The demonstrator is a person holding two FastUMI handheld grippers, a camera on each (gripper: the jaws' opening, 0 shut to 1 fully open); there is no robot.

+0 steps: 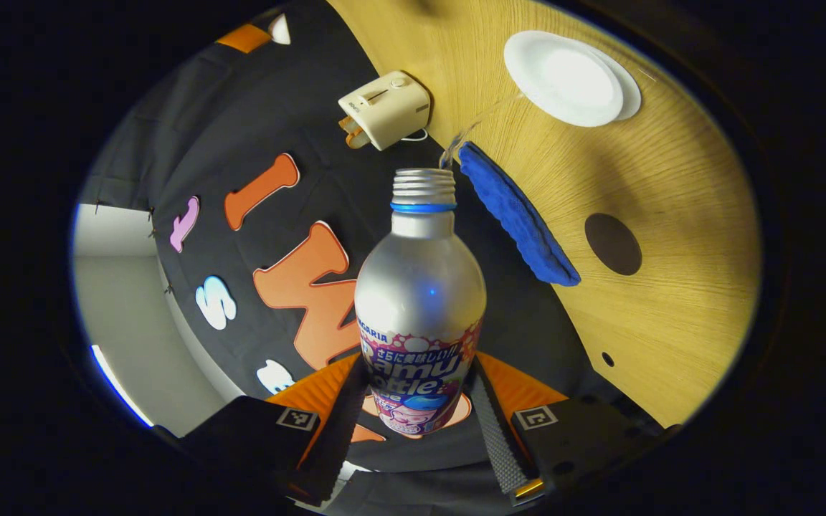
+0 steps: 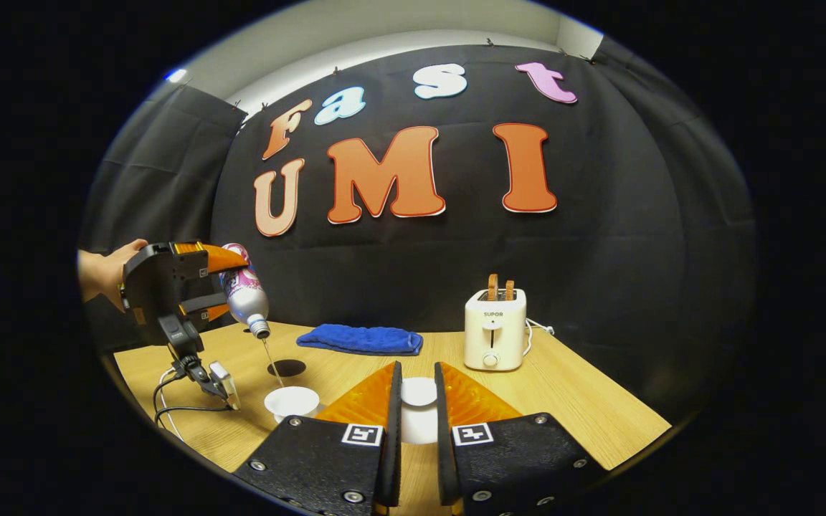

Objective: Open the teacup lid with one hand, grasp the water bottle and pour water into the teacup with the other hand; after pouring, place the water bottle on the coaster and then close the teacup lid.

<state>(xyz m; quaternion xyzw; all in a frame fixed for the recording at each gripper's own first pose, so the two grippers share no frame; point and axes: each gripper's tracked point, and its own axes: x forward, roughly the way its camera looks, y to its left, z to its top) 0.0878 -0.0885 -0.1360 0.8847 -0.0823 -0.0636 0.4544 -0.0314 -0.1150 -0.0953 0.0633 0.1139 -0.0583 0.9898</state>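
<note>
A silver water bottle (image 1: 420, 287) with a printed label and no cap is tipped mouth-down, and my left gripper (image 1: 419, 380) is shut on its lower body. A thin stream of water (image 1: 481, 122) runs from its mouth to the open white teacup (image 1: 520, 61). In the right gripper view that same left gripper (image 2: 216, 287), held by a hand, tilts the bottle (image 2: 244, 297) over the teacup (image 2: 274, 403). My right gripper (image 2: 417, 401) is shut on the white teacup lid (image 2: 419, 390), held above the table. A round dark coaster (image 1: 612, 244) (image 2: 287, 368) lies beside the teacup.
A folded blue towel (image 2: 359, 339) (image 1: 520, 218) lies at the back of the wooden table (image 2: 585, 408). A cream toaster (image 2: 495, 330) (image 1: 388, 107) with toast in it stands to the right of the towel. Cables (image 2: 176, 401) hang from the left gripper near the table's left edge.
</note>
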